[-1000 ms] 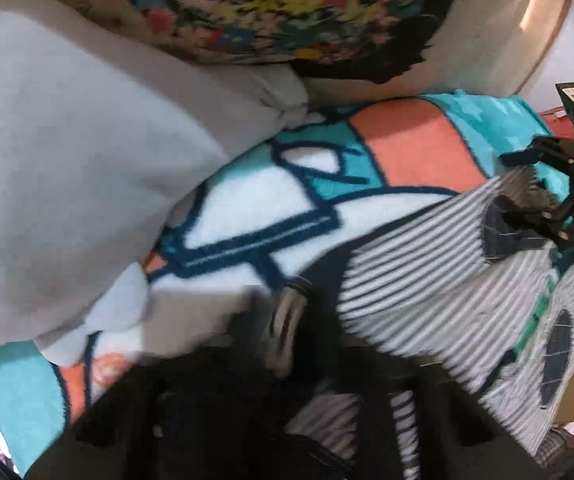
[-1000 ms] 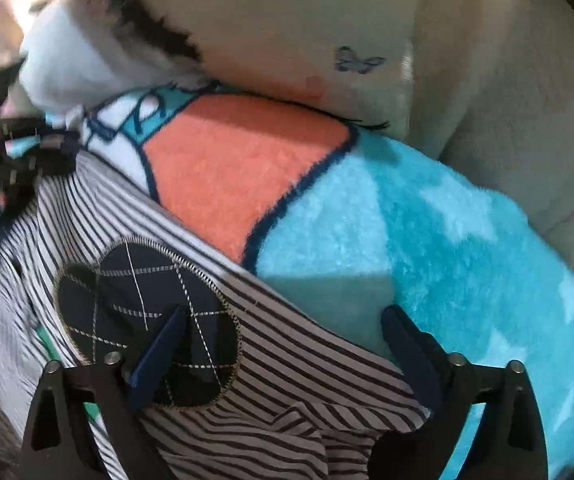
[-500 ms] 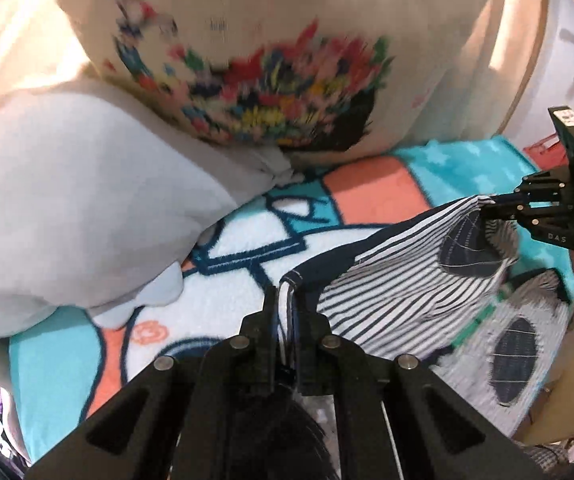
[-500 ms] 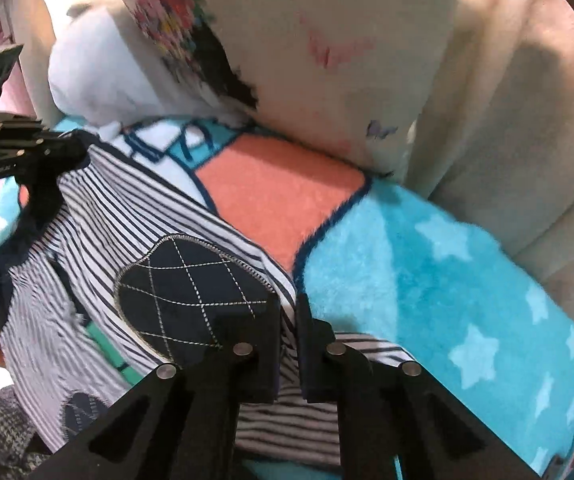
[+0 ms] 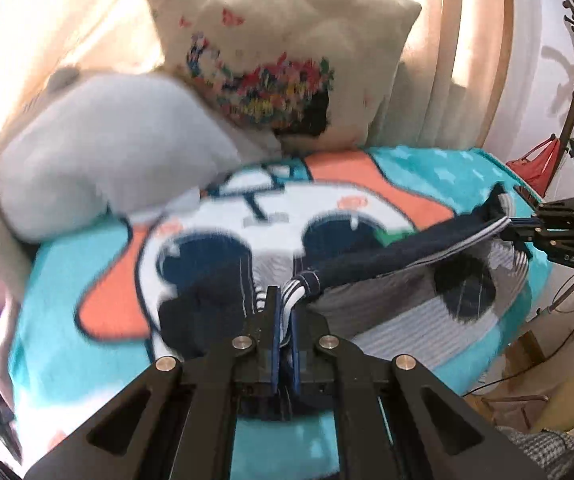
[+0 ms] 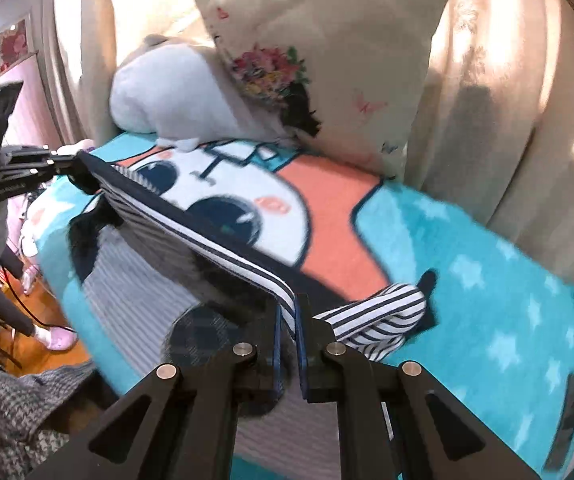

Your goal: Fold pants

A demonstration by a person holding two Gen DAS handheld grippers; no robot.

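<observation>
Left gripper (image 5: 283, 312) and right gripper (image 6: 290, 316) each clamp the striped pants (image 6: 191, 232) by the waistband, stretched taut above a cartoon blanket (image 6: 467, 280)

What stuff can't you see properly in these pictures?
- Left wrist view: the blanket and flowered pillow are smeared by motion blur.
- Both views: the lower part of the pants hides behind the tongs, left and right.
- Right wrist view: the person's foot is tiny, near the edge.
</observation>
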